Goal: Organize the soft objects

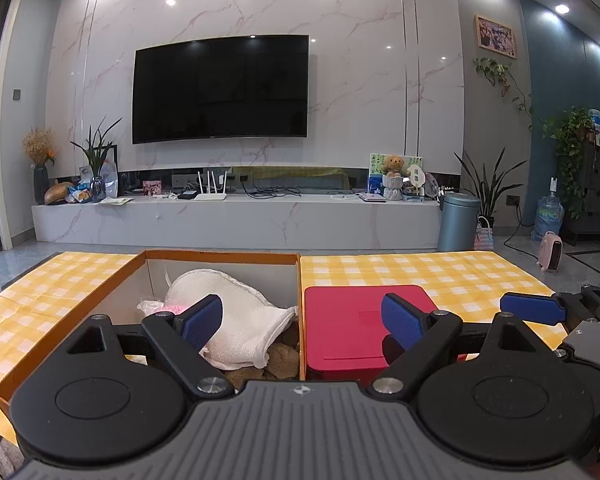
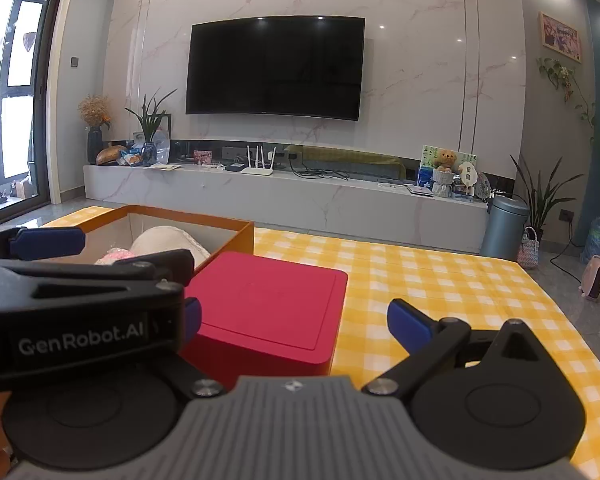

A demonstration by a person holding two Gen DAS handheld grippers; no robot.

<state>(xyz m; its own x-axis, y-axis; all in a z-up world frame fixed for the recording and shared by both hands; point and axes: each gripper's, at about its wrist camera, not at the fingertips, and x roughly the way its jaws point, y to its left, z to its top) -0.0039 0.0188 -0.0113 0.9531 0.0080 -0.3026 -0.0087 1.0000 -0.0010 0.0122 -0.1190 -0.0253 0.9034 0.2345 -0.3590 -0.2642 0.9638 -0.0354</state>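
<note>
Currently we list both hand-held grippers, left (image 1: 302,318) and right (image 2: 292,318), spread wide and empty above the red box (image 1: 370,324), towel (image 1: 240,320) already in the carton (image 1: 220,258) alongside; next pick wants a centred, gentle pinch.

The open-topped orange cardboard box (image 1: 220,258) is reachable from above — a white terry cloth (image 1: 236,320) and a pink fluffy item (image 1: 172,309) fill its middle. Touching its right wall stands a closed red plastic box (image 2: 268,304). Right of that, the yellow-checked tablecloth (image 2: 440,280) lies bare — open room for passage.
</note>
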